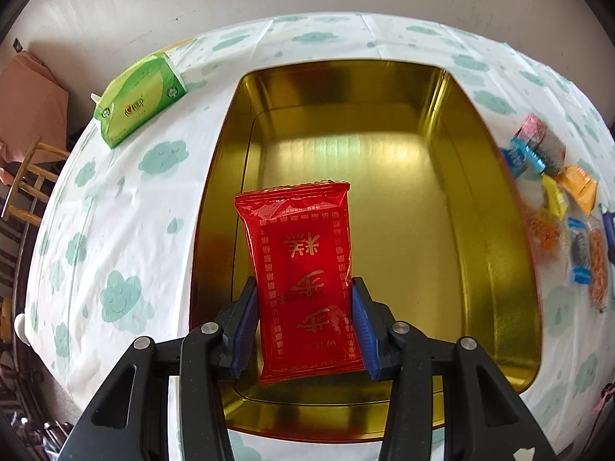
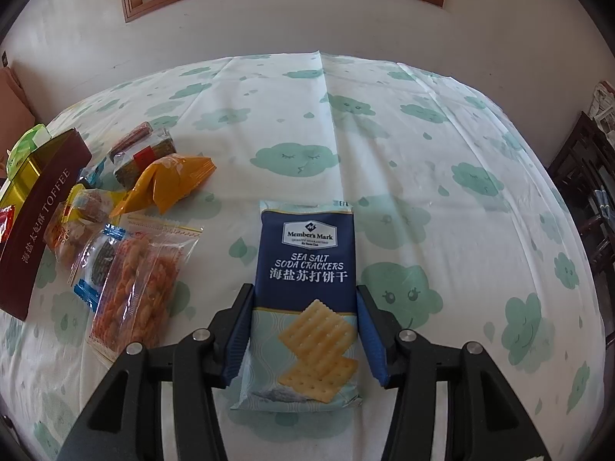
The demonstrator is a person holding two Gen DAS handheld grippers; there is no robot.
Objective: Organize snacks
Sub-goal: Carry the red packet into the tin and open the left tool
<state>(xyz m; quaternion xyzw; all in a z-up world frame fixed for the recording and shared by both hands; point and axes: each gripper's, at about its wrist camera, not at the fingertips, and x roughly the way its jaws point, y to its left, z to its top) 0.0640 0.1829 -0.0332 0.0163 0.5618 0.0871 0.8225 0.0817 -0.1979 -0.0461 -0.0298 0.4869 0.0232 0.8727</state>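
On my left, the left hand-held gripper point(image 1: 303, 326) clamps a red snack packet point(image 1: 303, 280) by its long edges, hanging it over the empty gold tin point(image 1: 496, 230), so I judge the drop comes next. Beside the tin, on the desk point(image 2: 384, 115), lies the snack pile point(image 2: 130, 238). On my right, the right hand-held gripper point(image 2: 303, 334) grips a soda cracker pack point(image 2: 307, 288) the same way, held above the cloth, probably waiting its turn.
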